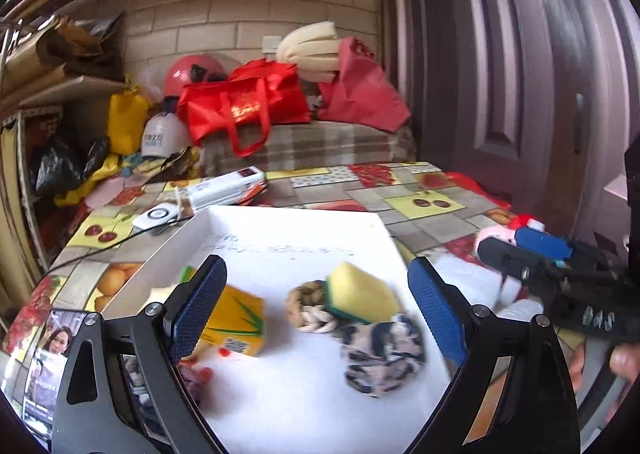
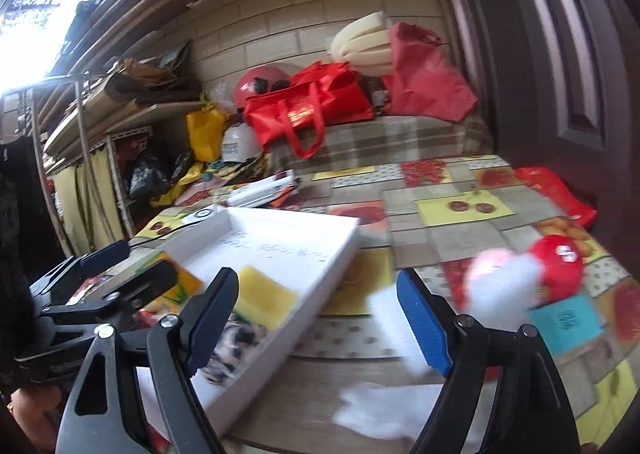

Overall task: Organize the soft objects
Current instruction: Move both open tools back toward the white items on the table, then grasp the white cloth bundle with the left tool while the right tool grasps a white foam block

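Both jaws stand open and empty; the right hand-held gripper (image 2: 318,318) should straddle the white plush toy (image 2: 496,282) near the surface's right edge, squeezing gently; the left hand-held gripper (image 1: 318,306) waits over the white tray (image 1: 280,230).

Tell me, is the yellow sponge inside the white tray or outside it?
Inside. The yellow sponge lies within the white tray, leaning on a braided rope piece.
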`<state>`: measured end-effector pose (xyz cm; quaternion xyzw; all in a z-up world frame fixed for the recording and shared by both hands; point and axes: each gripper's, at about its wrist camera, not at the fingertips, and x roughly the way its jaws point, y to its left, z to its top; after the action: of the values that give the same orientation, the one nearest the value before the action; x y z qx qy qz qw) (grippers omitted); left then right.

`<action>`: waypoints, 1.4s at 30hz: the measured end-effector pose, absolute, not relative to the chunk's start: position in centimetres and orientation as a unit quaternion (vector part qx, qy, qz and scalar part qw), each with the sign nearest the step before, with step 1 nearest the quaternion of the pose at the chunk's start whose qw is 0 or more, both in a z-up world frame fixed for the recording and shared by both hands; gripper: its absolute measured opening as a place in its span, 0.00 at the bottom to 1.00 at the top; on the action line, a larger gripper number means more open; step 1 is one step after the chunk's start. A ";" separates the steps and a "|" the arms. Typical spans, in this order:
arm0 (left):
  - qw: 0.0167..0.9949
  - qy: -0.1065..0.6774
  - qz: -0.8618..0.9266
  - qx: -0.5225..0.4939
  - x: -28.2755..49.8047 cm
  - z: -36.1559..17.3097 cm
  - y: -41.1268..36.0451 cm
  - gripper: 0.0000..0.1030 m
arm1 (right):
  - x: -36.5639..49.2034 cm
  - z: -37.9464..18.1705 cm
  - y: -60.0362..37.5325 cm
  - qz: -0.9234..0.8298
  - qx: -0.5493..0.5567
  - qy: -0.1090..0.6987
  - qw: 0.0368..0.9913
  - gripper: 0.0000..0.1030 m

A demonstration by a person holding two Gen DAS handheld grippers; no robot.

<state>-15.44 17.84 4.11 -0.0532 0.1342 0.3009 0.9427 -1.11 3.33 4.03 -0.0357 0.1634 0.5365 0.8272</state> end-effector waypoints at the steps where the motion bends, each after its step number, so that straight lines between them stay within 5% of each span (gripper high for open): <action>1: 0.944 0.134 0.298 -0.050 -15.3 4.2 17.5 0.90 | -0.6 4.1 2.7 0.530 -0.033 0.163 0.831 0.79; 14: 0.957 0.168 0.235 -0.038 -12.6 3.7 13.4 0.90 | 8.6 4.1 -7.2 0.397 0.045 0.183 0.898 0.80; 21: 0.957 0.253 0.129 -0.063 -6.9 2.8 10.4 0.90 | 11.6 3.5 -9.9 0.385 0.073 0.226 0.892 0.80; 34: 0.918 0.371 0.128 -0.051 0.6 0.0 7.8 0.90 | 10.5 2.1 -3.6 0.450 -0.082 0.283 0.843 0.78; 37: 0.912 0.388 0.119 -0.067 1.0 -0.6 8.4 0.84 | 10.7 1.4 -2.8 0.455 -0.101 0.301 0.832 0.45; 38: 0.910 0.392 0.116 -0.074 1.0 -0.8 8.6 0.75 | 10.5 1.5 -2.8 0.464 -0.102 0.297 0.828 0.42; 39: 0.908 0.394 0.114 -0.079 1.2 -0.9 8.7 0.52 | 10.2 1.6 -2.9 0.472 -0.104 0.292 0.825 0.40; 42: 0.914 0.381 0.106 -0.095 0.7 -0.6 9.2 0.51 | 9.2 2.1 -3.5 0.481 -0.103 0.262 0.830 0.33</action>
<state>0.75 9.20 -0.55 -0.0946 0.3806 0.1057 0.9138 9.16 -3.54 2.13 -0.1026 0.2622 0.4811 0.8302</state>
